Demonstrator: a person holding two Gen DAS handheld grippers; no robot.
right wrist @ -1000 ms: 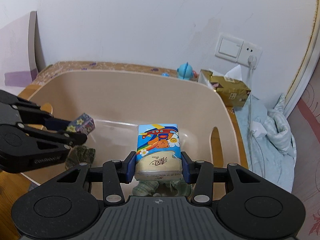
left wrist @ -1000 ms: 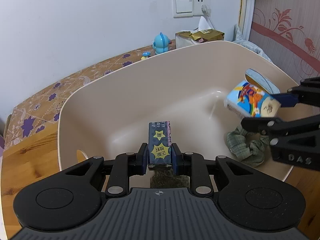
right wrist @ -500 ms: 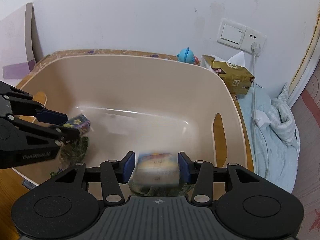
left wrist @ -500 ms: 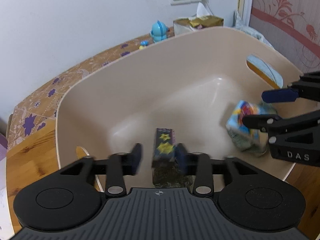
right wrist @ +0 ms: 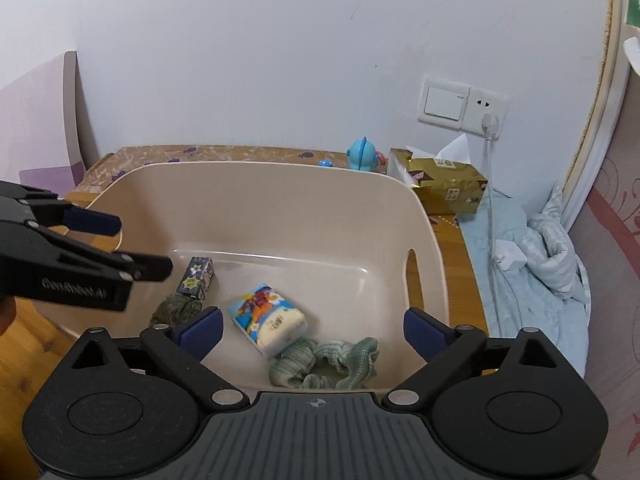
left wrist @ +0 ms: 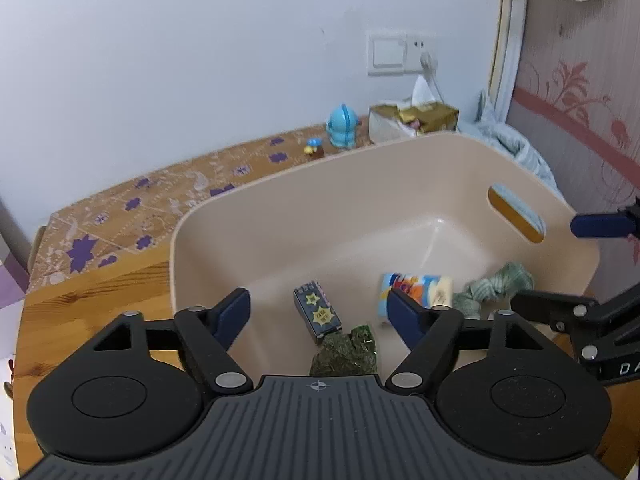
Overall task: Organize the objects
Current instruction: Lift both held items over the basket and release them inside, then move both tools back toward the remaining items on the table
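A beige plastic basin (left wrist: 400, 176) (right wrist: 288, 196) stands on the wooden table. Inside lie a dark blue star-printed box (left wrist: 317, 314) (right wrist: 196, 275), a colourful tissue pack (left wrist: 416, 294) (right wrist: 267, 320), a green scrunchie (left wrist: 496, 286) (right wrist: 326, 362) and a dark green packet (left wrist: 346, 354) (right wrist: 174, 308). My left gripper (left wrist: 320, 314) is open and empty above the basin's near side, over the box. My right gripper (right wrist: 312, 330) is open and empty above the tissue pack and scrunchie.
On the table behind the basin stand a blue toy figure (left wrist: 342, 127) (right wrist: 362, 155) and a gold tissue box (left wrist: 414, 120) (right wrist: 440, 186). A light blue blanket (right wrist: 532, 272) lies to the right. A wall socket with a plug (right wrist: 486, 114) is above.
Both grippers opened and let go: the star box and the tissue pack dropped into the basin. Both grippers have risen and pulled back.
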